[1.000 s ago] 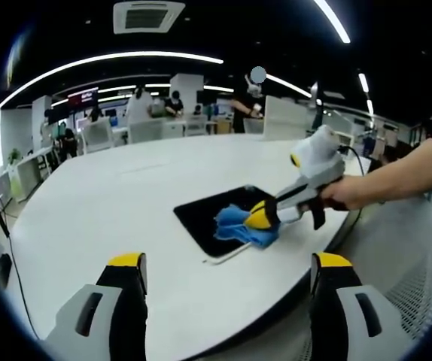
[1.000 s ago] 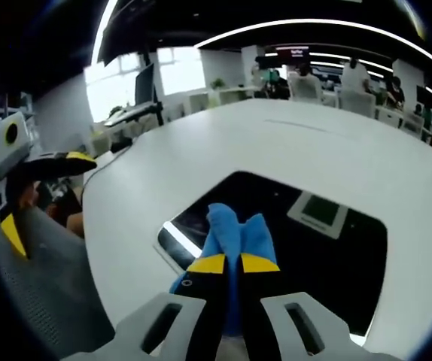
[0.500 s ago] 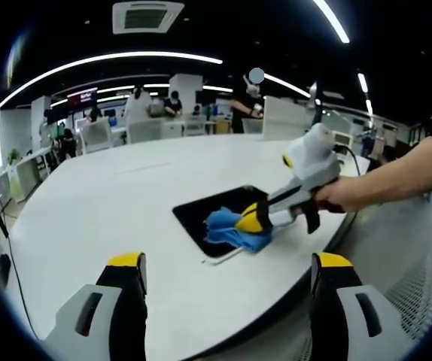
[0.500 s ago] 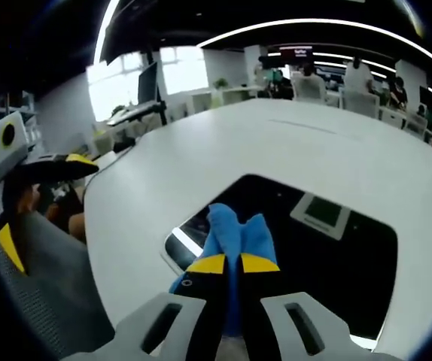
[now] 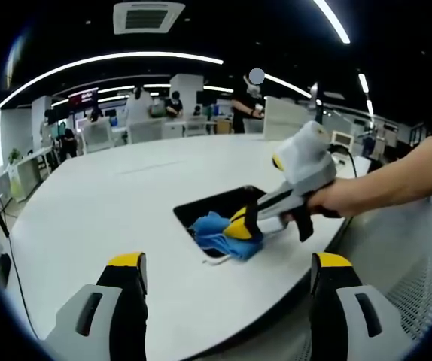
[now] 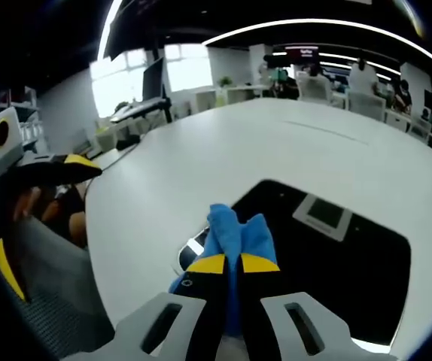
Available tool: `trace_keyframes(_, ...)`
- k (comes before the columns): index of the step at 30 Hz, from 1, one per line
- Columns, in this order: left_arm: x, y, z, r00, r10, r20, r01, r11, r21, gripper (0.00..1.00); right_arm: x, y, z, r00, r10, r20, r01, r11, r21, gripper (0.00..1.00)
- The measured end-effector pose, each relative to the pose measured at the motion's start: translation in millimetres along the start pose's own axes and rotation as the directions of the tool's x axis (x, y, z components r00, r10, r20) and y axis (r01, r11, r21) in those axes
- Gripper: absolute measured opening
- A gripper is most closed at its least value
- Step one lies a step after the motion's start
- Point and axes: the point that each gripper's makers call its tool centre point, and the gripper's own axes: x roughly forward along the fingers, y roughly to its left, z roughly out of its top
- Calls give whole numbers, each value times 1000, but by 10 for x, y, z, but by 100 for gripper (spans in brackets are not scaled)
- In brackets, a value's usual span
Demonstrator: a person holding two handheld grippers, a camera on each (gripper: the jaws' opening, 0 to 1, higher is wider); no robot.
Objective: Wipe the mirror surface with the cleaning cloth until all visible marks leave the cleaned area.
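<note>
Right gripper, jaws clamped on blue cleaning cloth, at mirror edge on desk: best kept flat, strokes overlapping; left gripper jaws wide, idle.

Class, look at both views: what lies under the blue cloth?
The cloth, held by the right hand-held gripper, rests on the dark mirror near its corner. Any marks beneath the cloth are covered.

A white table fronts office desks and seated people.
</note>
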Motion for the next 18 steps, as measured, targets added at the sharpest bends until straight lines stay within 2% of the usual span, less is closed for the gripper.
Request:
trace_keyframes(14,-2,-3,-9,1000,-3,-4,3,1000,-6,89,165,226,97,1000,30,2,-30,1000,3,0)
trace_keyframes(18,-4,-2,-5,1000,-3,-1,3,1000,-7,89,163,231,92,1000,21,-1,-21,999,-30,0)
